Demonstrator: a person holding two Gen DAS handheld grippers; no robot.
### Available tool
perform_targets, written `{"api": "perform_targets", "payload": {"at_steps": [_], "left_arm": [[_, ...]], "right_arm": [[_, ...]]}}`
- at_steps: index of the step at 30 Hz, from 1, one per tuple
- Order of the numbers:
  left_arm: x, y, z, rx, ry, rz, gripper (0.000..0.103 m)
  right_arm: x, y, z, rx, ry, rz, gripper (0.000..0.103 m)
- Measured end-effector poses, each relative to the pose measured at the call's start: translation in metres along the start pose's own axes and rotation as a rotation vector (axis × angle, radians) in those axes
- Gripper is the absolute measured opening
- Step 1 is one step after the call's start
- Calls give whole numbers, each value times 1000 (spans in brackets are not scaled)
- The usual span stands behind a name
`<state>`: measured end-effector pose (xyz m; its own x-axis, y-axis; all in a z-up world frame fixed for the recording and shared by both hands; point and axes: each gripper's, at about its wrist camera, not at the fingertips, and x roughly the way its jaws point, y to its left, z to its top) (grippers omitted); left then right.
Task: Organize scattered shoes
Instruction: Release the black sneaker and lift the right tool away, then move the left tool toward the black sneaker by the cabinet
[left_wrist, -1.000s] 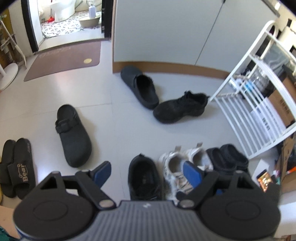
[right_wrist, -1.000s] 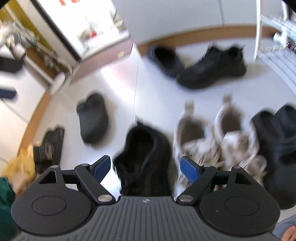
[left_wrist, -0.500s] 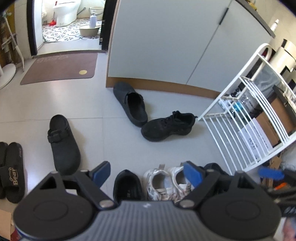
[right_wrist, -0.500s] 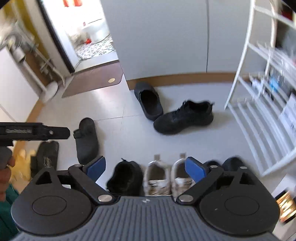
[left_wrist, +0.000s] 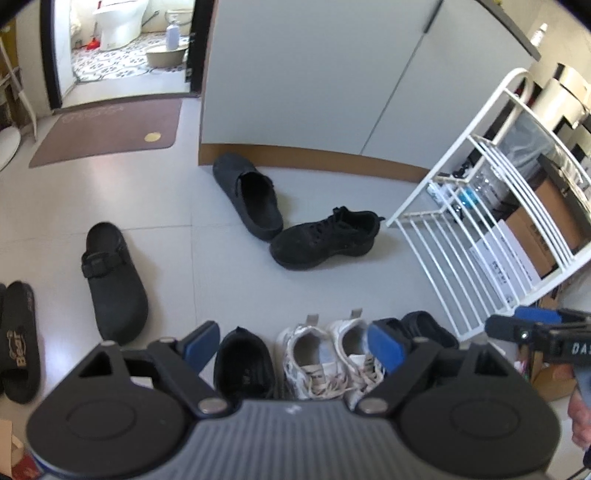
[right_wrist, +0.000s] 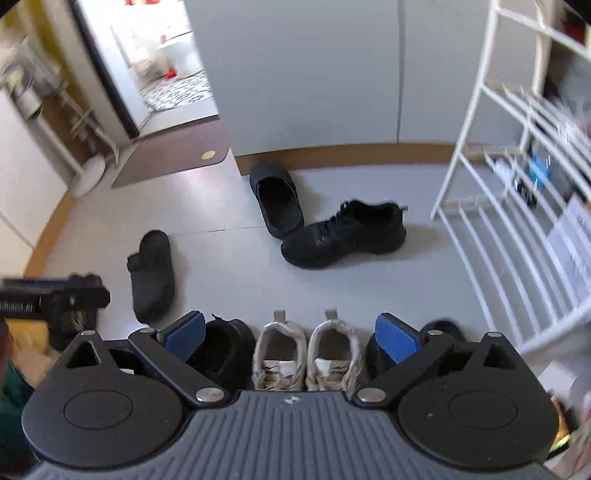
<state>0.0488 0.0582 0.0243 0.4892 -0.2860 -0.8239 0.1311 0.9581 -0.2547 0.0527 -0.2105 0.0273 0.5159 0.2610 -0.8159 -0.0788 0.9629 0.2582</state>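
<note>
My left gripper (left_wrist: 291, 341) hangs with fingers apart, holding nothing; my right gripper (right_wrist: 291, 332) is opening, empty, above the white sneakers (right_wrist: 306, 350) at bottom centre.

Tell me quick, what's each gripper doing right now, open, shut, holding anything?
Left gripper: open, holding nothing, above the row of shoes.
Right gripper: jaws opening, nothing between them, above the white sneakers.

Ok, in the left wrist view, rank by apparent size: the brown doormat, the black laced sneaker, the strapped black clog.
1. brown doormat
2. black laced sneaker and strapped black clog: look alike, and the clog lies nearer the camera, so unranked.
</note>
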Motion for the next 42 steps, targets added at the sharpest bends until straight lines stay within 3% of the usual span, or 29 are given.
{"api": "perform_targets", "payload": {"at_steps": [9,18,21,25,30,37,42], "left_arm": [[14,2,8,26,30,7,90],[65,14,28,84,72,60,89],[89,23,34,52,122,29,89],[110,25,42,55,131,12,89],[124,29,41,-43,150,-24,89],[130,38,36,0,144,39,89],[119,55,33,-14,132,116,87]], "right_arm": [[7,-24,2,64,38,52,101],[20,-41,25,61,24,-16,101],[33,-49,31,62,44,-21,101],[57,-61,41,23,60,-46,101],[104,-78,56,-14,137,-74,101],[125,-67,78,-17,124,-41,101],[107,-56,80,-1,68,13,101]]}}
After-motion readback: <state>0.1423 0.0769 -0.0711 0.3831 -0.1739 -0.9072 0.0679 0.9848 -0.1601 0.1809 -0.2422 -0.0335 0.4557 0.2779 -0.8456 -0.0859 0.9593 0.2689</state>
